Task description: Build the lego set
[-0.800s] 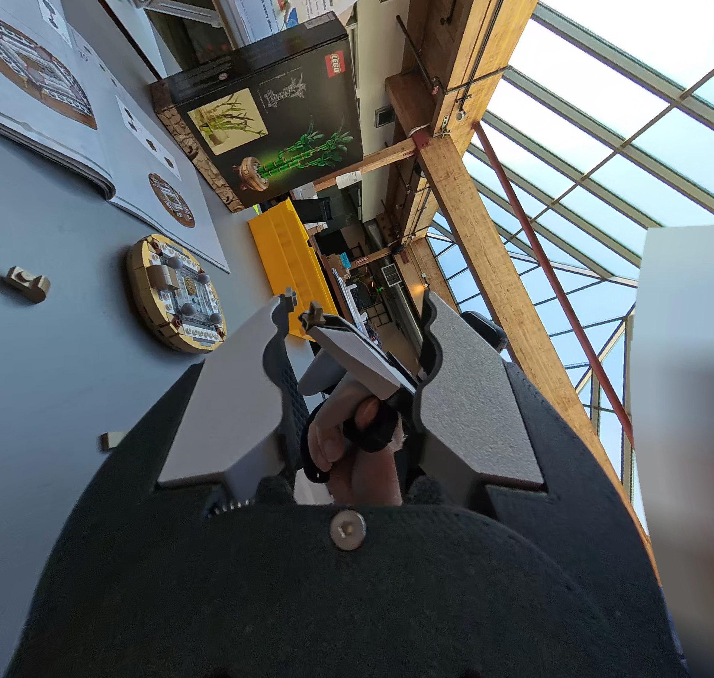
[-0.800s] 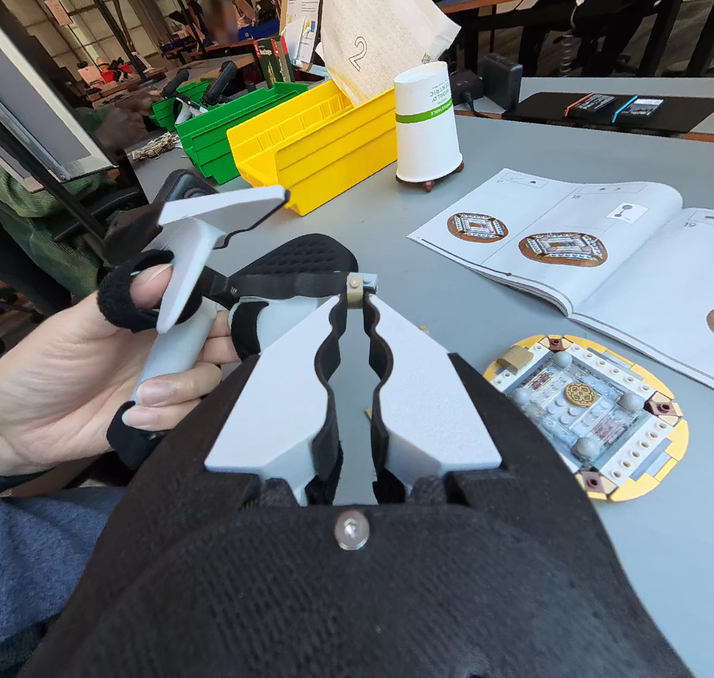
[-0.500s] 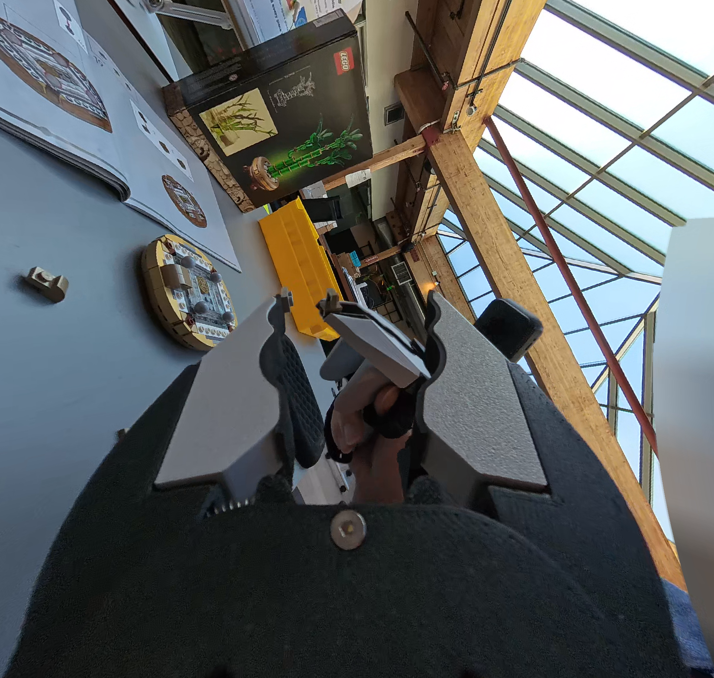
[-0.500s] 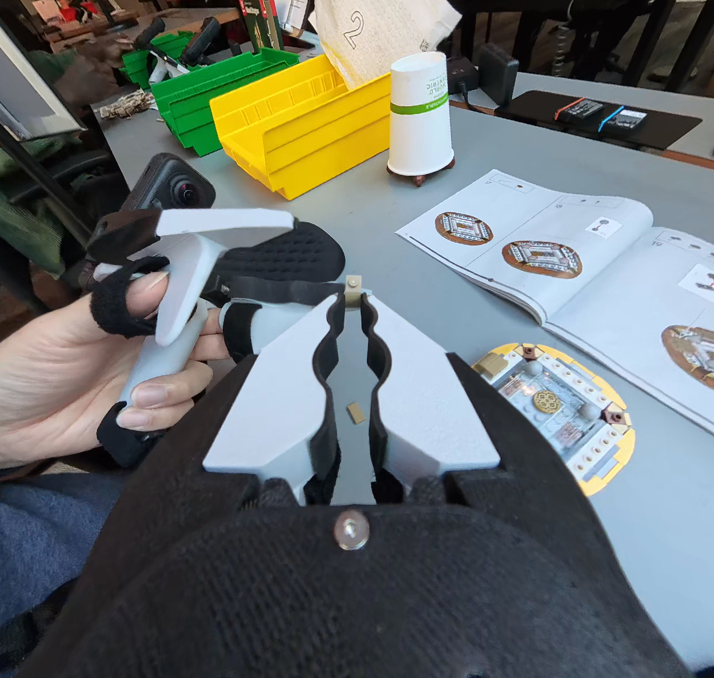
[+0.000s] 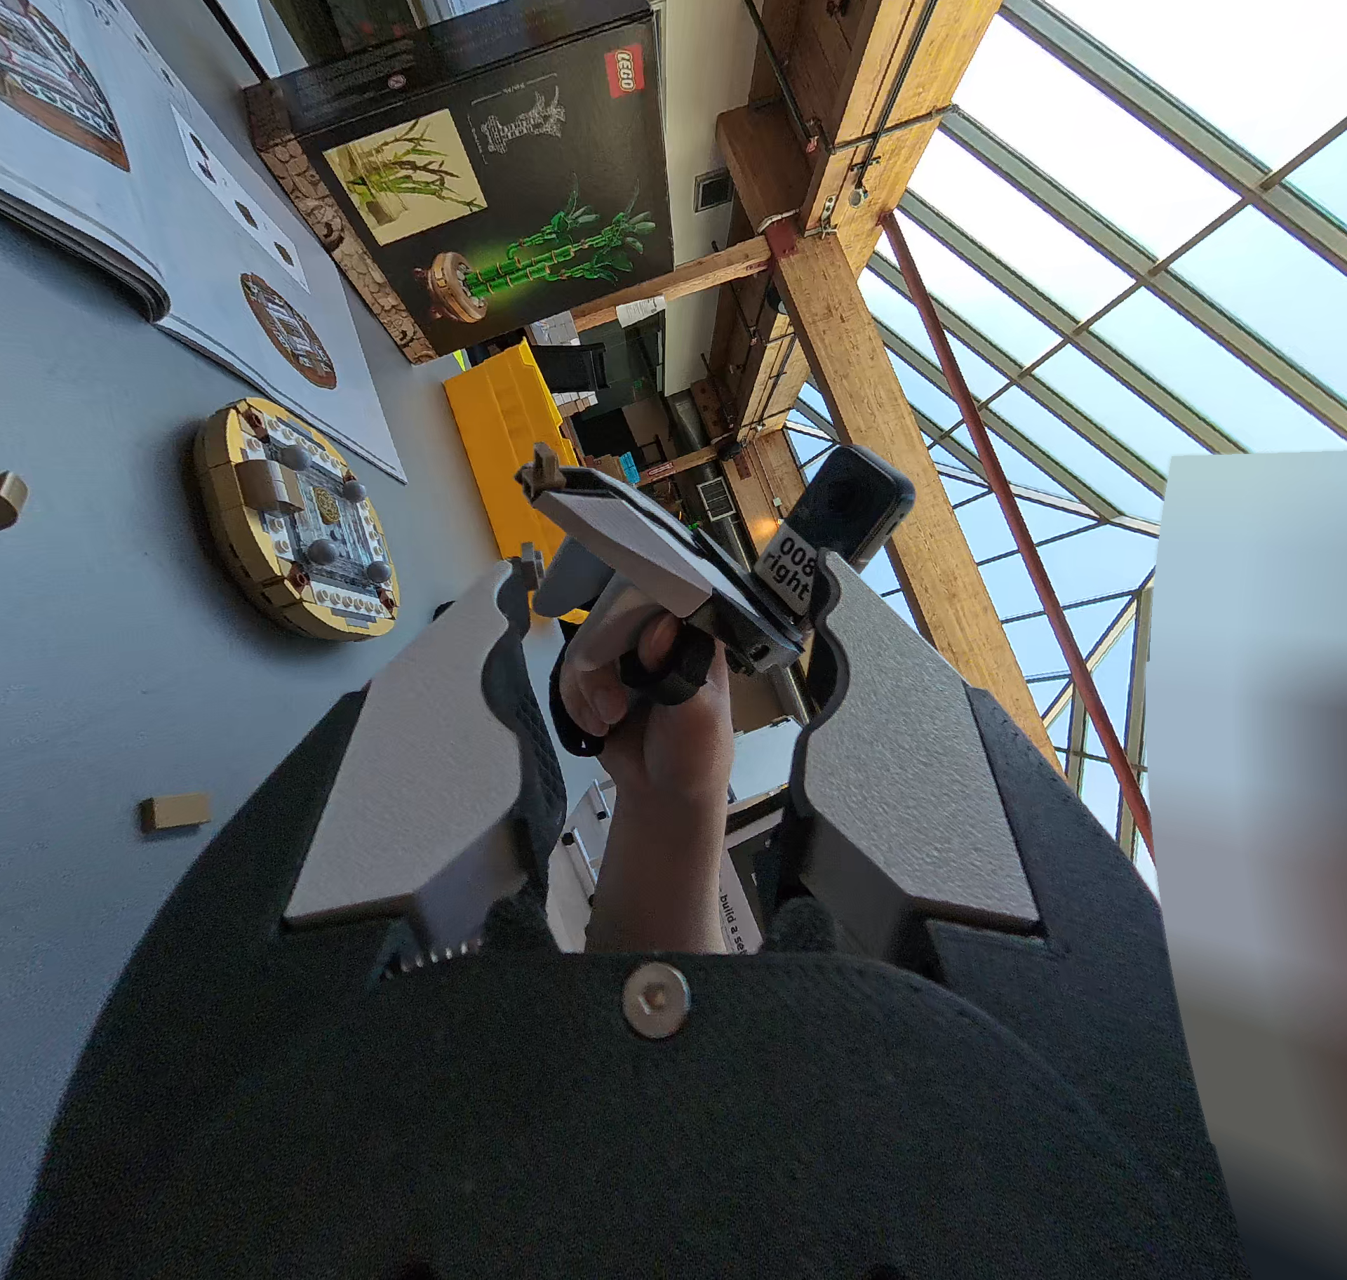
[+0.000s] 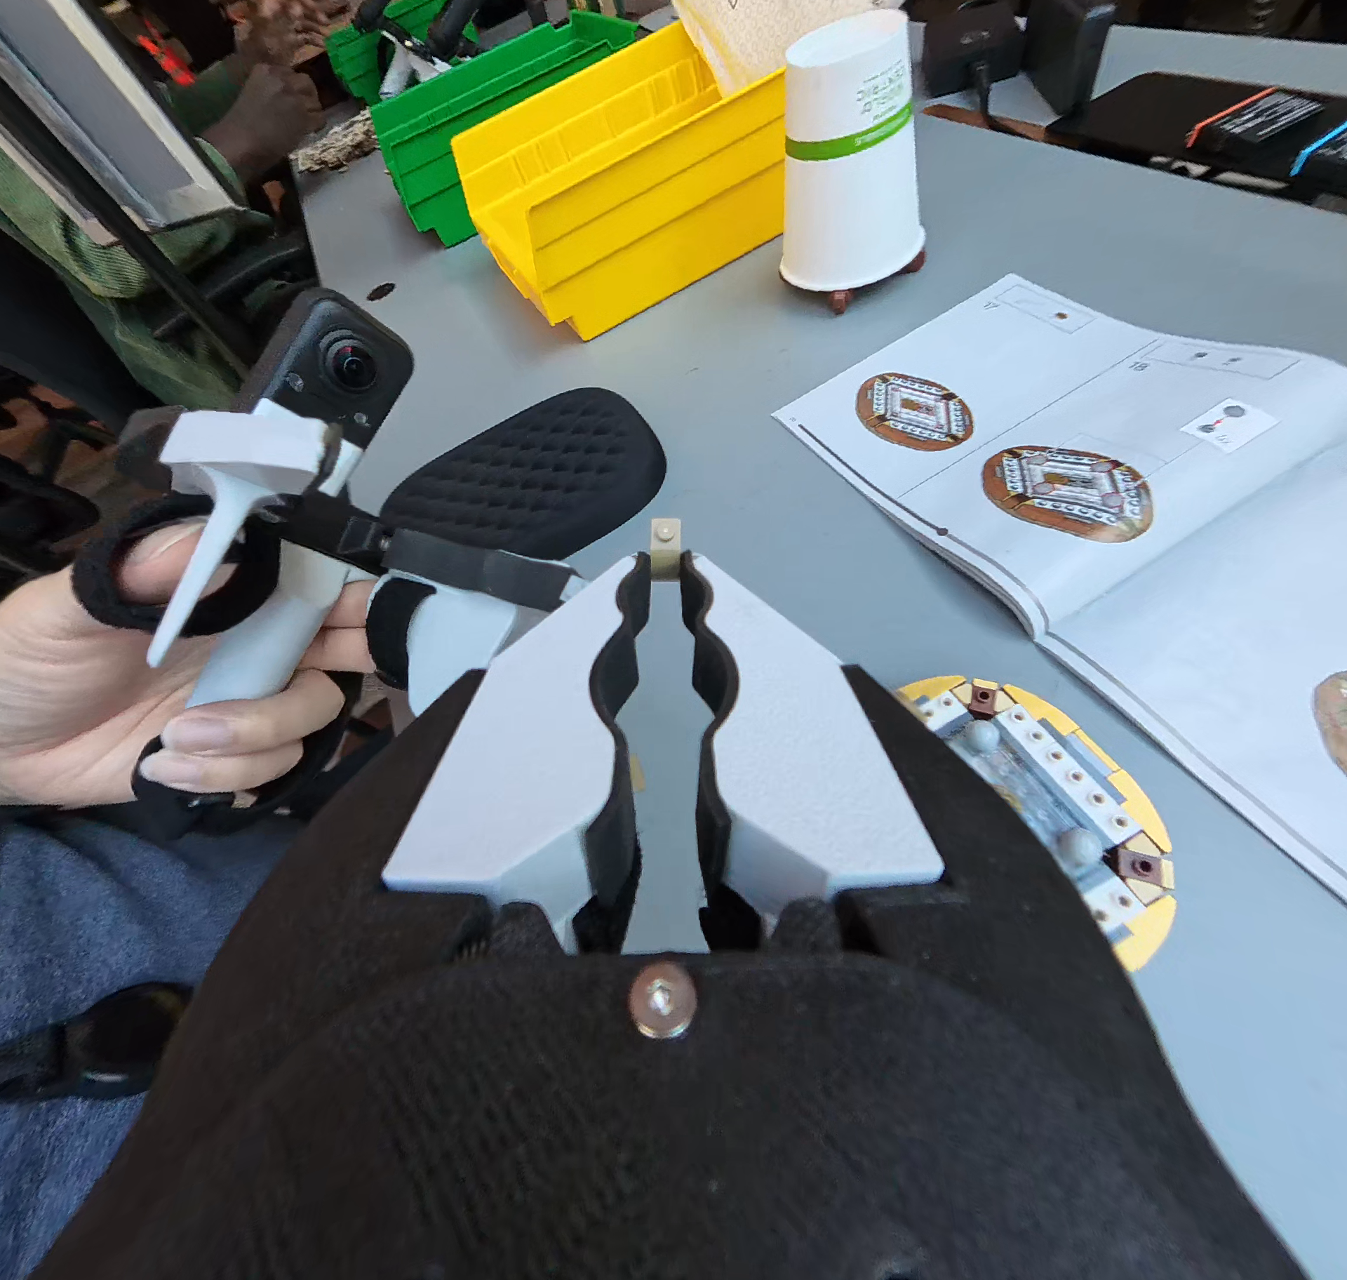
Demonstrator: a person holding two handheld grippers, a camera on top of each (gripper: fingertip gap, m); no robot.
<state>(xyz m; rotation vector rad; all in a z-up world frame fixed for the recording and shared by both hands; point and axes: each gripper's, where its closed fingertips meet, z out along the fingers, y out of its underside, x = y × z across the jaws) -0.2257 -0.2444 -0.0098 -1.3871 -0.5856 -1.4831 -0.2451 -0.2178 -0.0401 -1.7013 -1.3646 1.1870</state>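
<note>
Left wrist view: the left gripper (image 5: 674, 632) gapes wide and holds nothing. On the grey table (image 5: 109, 698) lies the round tan base (image 5: 295, 519), only partly tiled, with a loose tan tile (image 5: 175, 811) near it.

Right wrist view: the right gripper (image 6: 665, 563) is pinched on a small tan piece (image 6: 665, 549), raised clear of the base beside the open instruction booklet (image 6: 1137, 516). Most building seems left.

right gripper (image 6: 665, 565) lifted clear of left gripper (image 5: 674, 592), round lego base (image 6: 1049, 807) nearer
</note>
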